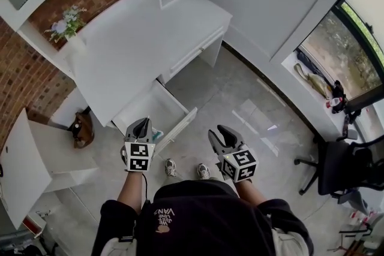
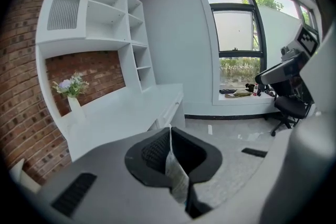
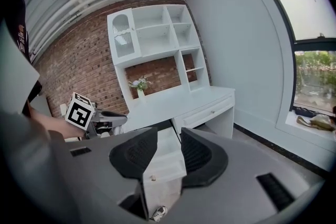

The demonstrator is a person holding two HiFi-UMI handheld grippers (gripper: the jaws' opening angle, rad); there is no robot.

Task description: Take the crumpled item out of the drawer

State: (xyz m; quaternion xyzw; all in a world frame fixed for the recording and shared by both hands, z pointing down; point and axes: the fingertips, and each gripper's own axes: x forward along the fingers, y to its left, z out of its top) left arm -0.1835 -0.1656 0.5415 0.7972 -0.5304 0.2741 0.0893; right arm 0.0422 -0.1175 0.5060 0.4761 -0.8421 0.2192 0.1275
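Left gripper (image 1: pixel 142 128) (image 2: pixel 169 139): jaws together, clamped on a crumpled, pale printed paper scrap (image 2: pixel 177 178).
Crumpled scrap: pinched thin between my left pads, its wrinkled end trailing toward me; I hold it over the near left corner of the open white drawer (image 1: pixel 151 106).
Right gripper (image 1: pixel 222 137) (image 3: pixel 168 150): jaws apart with nothing between them, held just right of the drawer's front panel.
Drawer: pulled out toward me from the white wooden desk (image 1: pixel 135 48).
Far left: white vase of flowers (image 1: pixel 67 24) on the desk.
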